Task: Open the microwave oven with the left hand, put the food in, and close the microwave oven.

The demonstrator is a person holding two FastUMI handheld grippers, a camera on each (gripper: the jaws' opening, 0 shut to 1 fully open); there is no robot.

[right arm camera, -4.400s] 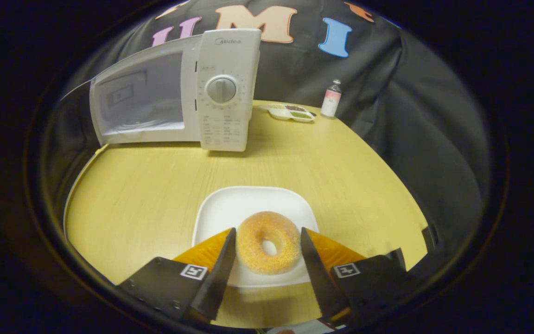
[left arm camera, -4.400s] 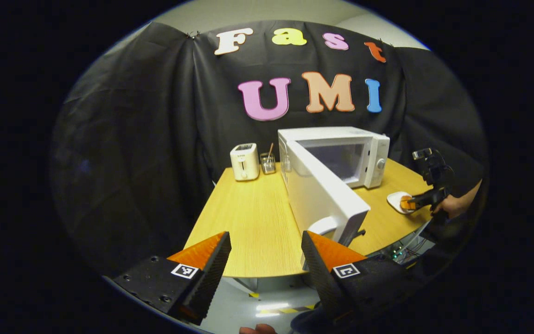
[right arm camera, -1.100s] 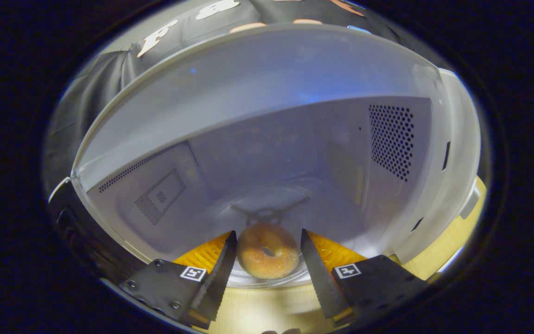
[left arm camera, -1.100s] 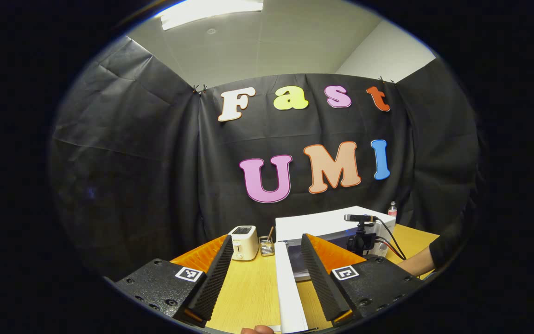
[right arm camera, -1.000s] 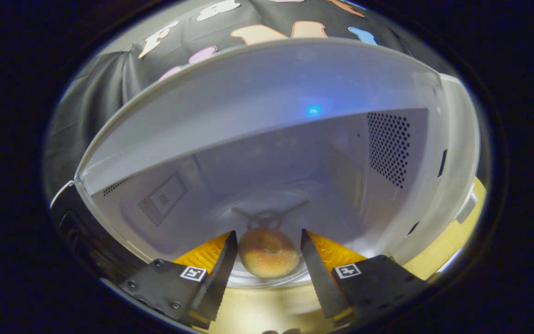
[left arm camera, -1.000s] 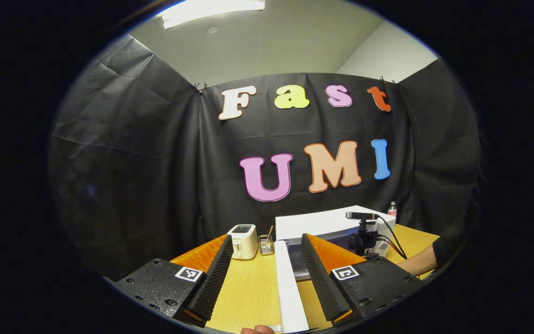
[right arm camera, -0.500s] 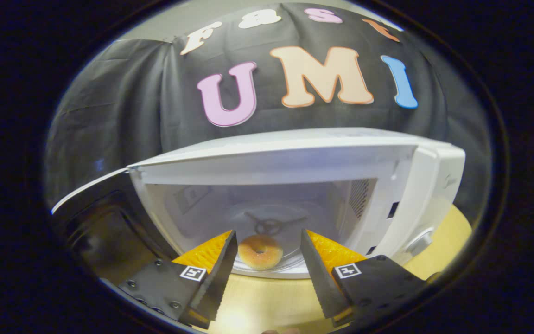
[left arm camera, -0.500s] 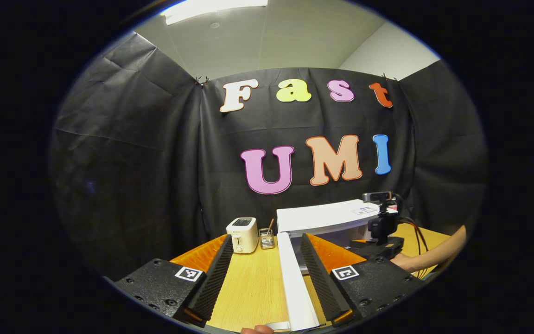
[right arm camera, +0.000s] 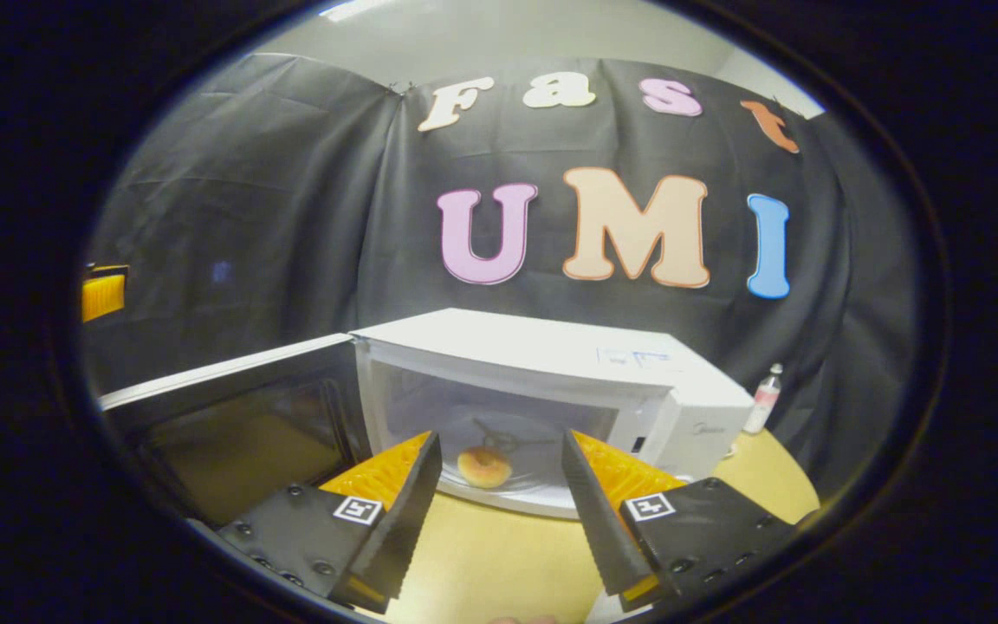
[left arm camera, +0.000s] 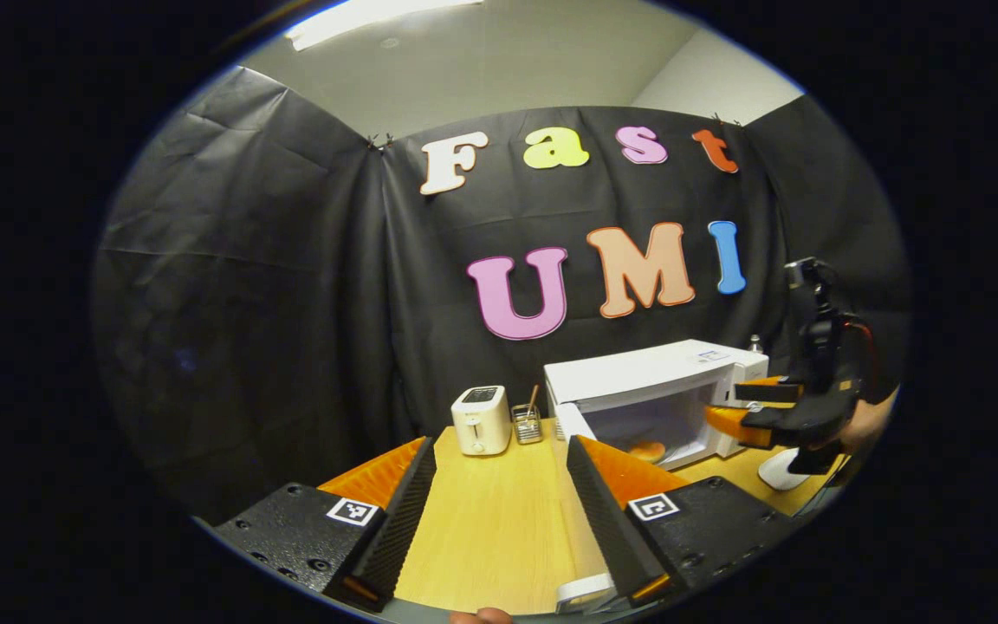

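Your right gripper and left gripper both gape empty, while the golden ring doughnut sits low centre inside the white box-shaped microwave, its door swung wide.

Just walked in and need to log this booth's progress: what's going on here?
A person is working with two handheld tongs at a wooden table. The doughnut sits inside the microwave, whose door stands wide open. The right tongs are open and empty, a little in front of the oven. The left tongs are open too, holding nothing. Closing the door is what remains.
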